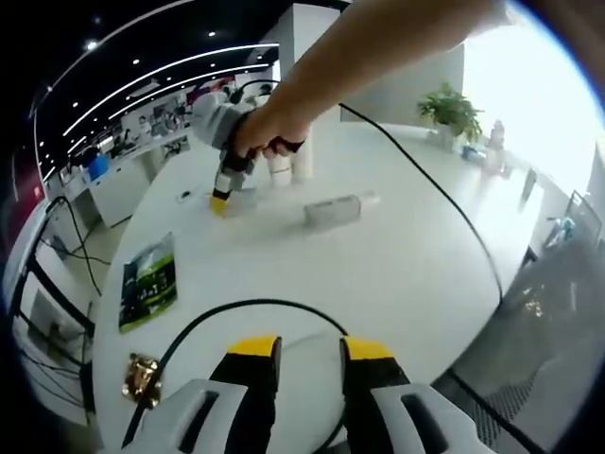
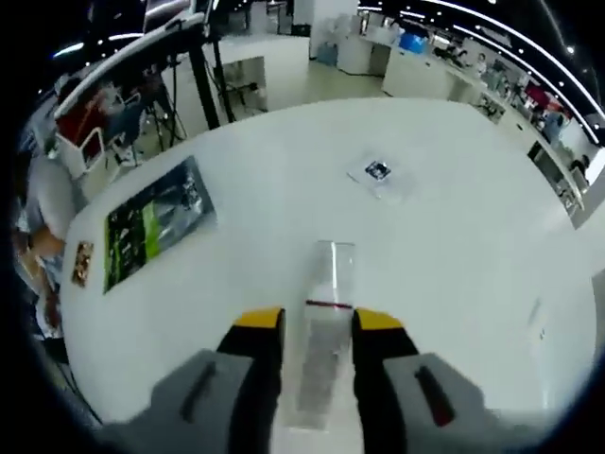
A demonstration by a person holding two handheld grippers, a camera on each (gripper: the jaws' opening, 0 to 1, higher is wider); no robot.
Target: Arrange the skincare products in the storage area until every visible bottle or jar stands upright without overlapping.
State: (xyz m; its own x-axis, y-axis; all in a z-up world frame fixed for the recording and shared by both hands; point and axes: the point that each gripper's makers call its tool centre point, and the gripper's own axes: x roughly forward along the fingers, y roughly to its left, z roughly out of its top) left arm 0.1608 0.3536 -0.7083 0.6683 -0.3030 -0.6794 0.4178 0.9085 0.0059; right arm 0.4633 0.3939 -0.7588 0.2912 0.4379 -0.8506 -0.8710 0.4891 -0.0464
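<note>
Assessing progress, you are partway through and clearly not finished. In the left gripper view, two white bottles point(image 1: 290, 161) stand upright, close together, at the far side of the white table point(image 1: 397, 284); whether they touch cannot be told. Near them a pale tube point(image 1: 336, 209) lies flat on its side, apart from the pair. That item is not yet stood up.

Your right gripper point(image 2: 319, 322) has a clear bottle point(image 2: 329, 274) with a red band between its jaws, its length running forward along them. The jaws sit close on either side, but I cannot tell whether they are clamped on it or merely flanking it. In my judgement this bottle is not yet placed upright.

Your left gripper point(image 1: 311, 348) hovers low over the near table edge, well away from the products, with its jaws parted and nothing between them.

Other items noted:
- A green booklet point(image 1: 148, 282) lies flat toward the table's edge.
- A small gold object point(image 1: 142, 378) sits just beyond the booklet at the rim.
- A small flat packet point(image 2: 378, 173) lies ahead of the right gripper.
- A black cable point(image 1: 425, 180) trails across the table past the lying tube, and another loops just before your left jaws.

In my judgement the cable is the main risk: it could snag a wrist or topple a standing bottle. The upright pair stands close to your right hand, so mind your clearance there.
</note>
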